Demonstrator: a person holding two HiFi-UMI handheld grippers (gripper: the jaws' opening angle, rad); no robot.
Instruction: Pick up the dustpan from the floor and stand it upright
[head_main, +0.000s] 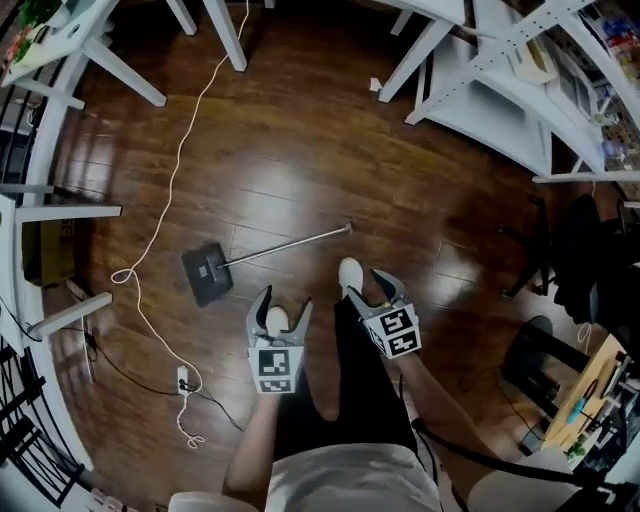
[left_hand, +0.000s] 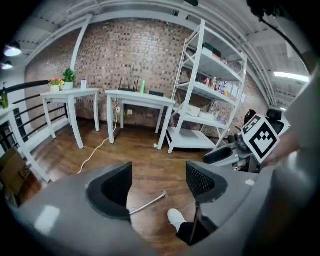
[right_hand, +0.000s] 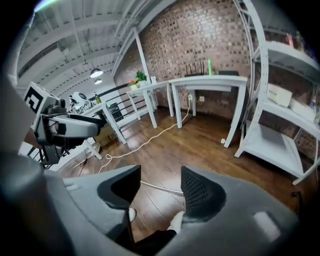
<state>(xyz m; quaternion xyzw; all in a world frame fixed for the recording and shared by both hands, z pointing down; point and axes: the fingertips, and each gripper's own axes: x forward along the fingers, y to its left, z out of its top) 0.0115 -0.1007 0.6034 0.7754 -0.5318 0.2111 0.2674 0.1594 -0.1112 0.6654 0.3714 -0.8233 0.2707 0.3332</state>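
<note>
The dustpan lies flat on the wooden floor: a dark pan (head_main: 207, 273) with a long metal handle (head_main: 290, 245) running up and to the right. In the left gripper view the handle (left_hand: 148, 203) shows on the floor between the jaws, far below them. In the right gripper view the handle (right_hand: 159, 188) also lies well beyond the jaws. My left gripper (head_main: 283, 300) hovers open above the floor, right of the pan, holding nothing. My right gripper (head_main: 368, 285) is open and empty too, below the handle's far end. Both are well apart from the dustpan.
A white cable (head_main: 170, 190) snakes down the floor left of the pan to a plug (head_main: 183, 378). White table legs (head_main: 225, 35) stand at the top, a white shelf rack (head_main: 500, 90) at top right, a black railing at left. The person's white shoes (head_main: 350, 272) stand near the grippers.
</note>
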